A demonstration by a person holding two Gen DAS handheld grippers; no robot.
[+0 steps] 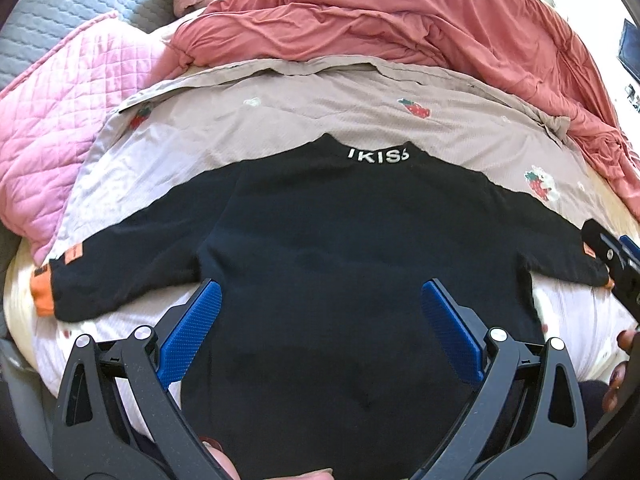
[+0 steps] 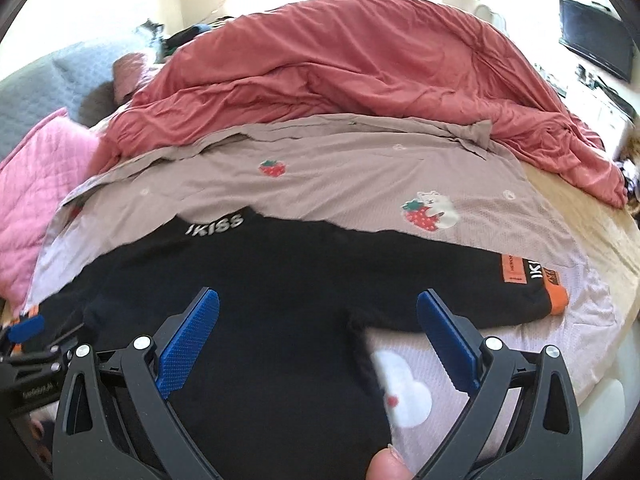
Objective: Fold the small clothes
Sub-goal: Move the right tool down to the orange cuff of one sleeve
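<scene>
Here the black sweater (image 1: 340, 232) lies spread flat on the strawberry-print sheet (image 1: 280, 120); left gripper (image 1: 320, 308) and right gripper (image 2: 318, 312) hover above its body, both spread wide, grasping nothing.

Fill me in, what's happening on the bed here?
A person holds a tool in each hand over a black top spread flat on a strawberry-print sheet, collar away from the cameras, both sleeves stretched out sideways. The left tool and the right tool are both open, gripping nothing. No fold shows yet. A red duvet is bunched up behind, a pink quilt off to the left.
</scene>
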